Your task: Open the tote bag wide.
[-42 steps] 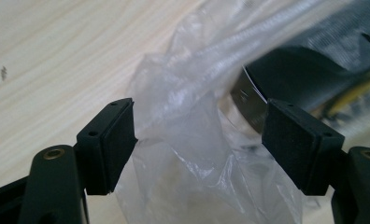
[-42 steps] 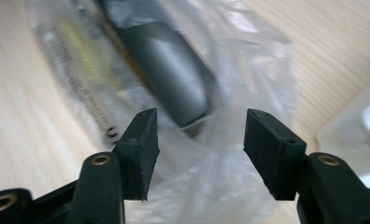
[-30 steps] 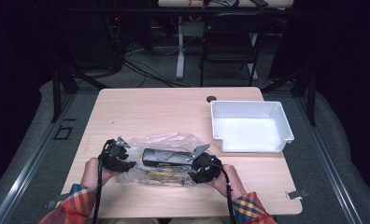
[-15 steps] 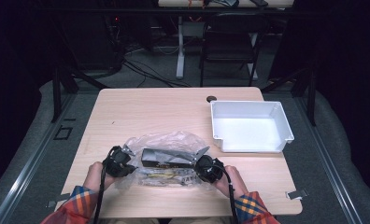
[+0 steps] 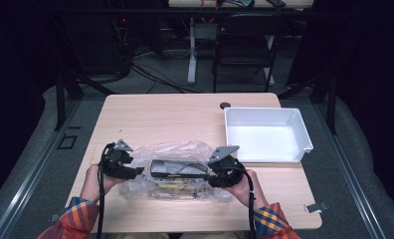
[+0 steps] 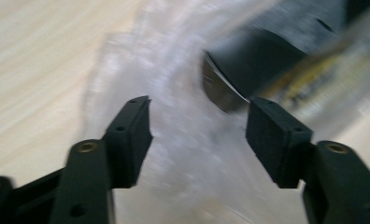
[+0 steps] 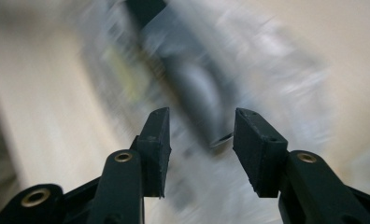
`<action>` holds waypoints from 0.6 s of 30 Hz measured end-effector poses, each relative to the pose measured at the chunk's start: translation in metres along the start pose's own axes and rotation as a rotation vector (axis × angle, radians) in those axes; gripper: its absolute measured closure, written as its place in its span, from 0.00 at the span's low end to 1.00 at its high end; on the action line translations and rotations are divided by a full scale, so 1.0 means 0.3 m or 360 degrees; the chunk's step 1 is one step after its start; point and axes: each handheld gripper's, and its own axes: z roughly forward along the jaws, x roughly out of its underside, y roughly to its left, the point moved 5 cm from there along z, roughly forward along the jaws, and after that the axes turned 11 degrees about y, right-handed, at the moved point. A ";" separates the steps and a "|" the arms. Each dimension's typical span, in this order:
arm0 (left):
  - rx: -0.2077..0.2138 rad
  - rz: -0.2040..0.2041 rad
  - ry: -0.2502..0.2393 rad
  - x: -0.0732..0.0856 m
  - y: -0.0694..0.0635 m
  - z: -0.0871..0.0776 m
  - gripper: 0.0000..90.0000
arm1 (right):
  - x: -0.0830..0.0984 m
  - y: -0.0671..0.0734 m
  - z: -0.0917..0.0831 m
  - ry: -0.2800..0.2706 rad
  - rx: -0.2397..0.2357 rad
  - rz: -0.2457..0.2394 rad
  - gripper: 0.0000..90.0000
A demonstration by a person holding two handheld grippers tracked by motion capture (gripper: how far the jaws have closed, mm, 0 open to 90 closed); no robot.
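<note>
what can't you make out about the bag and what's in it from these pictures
- Flat black object inside the crinkled clear plastic bag: high view, too small to identify.
- Yellow-printed item under it: high view, print too small to read through the wrinkled film; left gripper view, smeared by motion blur.
- Bag's mouth: right gripper view, motion blur hides it.
- Left tongs and right tongs: jaws stand apart, but blur hides whether any film touches the pads.

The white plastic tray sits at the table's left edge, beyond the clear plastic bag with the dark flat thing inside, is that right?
Not quite. The white plastic tray sits at the table's right edge, not the left, as the high view shows. It does lie beyond the clear plastic bag with the dark flat thing inside.
</note>
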 end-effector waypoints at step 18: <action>-0.0257 0.0046 0.0020 -0.075 0.050 0.128 1.00 | 0.033 -0.169 0.207 0.0216 0.0271 0.0441 0.97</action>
